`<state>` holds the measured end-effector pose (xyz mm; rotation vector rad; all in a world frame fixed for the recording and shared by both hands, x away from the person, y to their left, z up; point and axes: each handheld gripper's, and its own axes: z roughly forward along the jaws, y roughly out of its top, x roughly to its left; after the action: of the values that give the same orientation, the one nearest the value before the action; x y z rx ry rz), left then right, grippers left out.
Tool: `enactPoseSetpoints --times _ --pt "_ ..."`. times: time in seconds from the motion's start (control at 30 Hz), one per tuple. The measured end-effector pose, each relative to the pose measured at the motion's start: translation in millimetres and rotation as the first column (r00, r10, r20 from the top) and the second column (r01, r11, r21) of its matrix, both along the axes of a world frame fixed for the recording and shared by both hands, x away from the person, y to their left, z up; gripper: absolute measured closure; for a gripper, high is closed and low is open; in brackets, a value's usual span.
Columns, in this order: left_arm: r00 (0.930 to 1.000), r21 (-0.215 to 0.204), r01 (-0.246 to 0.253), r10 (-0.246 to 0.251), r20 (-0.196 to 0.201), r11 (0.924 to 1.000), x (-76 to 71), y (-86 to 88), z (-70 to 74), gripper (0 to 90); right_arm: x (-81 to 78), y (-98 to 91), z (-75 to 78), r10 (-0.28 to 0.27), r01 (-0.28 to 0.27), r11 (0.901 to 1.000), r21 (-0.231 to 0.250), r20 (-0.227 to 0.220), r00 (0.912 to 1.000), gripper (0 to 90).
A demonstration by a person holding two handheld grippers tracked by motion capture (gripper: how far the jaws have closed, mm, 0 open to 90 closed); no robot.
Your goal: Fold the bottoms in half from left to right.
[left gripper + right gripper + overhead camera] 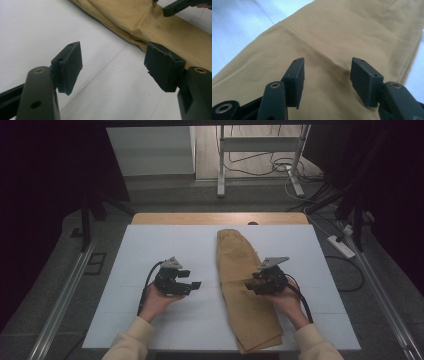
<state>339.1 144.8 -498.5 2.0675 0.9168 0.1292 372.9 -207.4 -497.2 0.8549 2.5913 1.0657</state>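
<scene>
A folded pair of tan trousers (247, 290) lies lengthwise on the white table cover (150, 250), right of the middle. My right gripper (248, 286) hovers over the trousers' middle with its jaws apart; in the right gripper view the tan cloth (332, 37) lies flat below the open gripper (325, 75) and nothing is pinched. My left gripper (196, 285) is held over bare white cover left of the trousers, jaws pointing toward them. In the left gripper view that gripper (112, 65) stands open, with the trousers' edge (130, 20) beyond.
The wooden table edge (215, 218) shows at the far side. A metal stand (260, 150) and floor cables (280, 167) lie beyond the table, and a power strip (341, 246) lies on the floor at right. Rails run along both sides of the table.
</scene>
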Motion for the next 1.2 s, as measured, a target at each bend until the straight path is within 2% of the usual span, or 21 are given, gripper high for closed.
enactPoseSetpoints --times 0.27,0.67,1.13,1.2 --pt "1.0000 0.001 -0.005 0.005 -0.003 1.0000 0.5 1.7 -0.8 30.2 -7.2 10.5 3.6 0.042 -0.042 0.9991 0.004 -0.015 0.9990 38.6" --pt "1.0000 0.003 -0.007 0.007 0.000 1.0000 0.3 3.5 -0.6 30.1 -25.5 40.2 5.4 0.123 -0.123 0.9923 -0.003 -0.032 0.9918 34.7" --pt "1.0000 0.008 -0.004 0.004 0.000 1.0000 0.1 3.4 -0.5 30.0 -43.7 75.9 -6.2 0.177 -0.180 0.9816 -0.062 -0.055 0.9827 29.7" --pt "1.0000 0.008 -0.005 0.005 0.000 1.0000 -0.1 3.2 -0.4 30.0 -45.1 79.3 -8.6 0.180 -0.183 0.9795 -0.083 -0.047 0.9826 29.2"
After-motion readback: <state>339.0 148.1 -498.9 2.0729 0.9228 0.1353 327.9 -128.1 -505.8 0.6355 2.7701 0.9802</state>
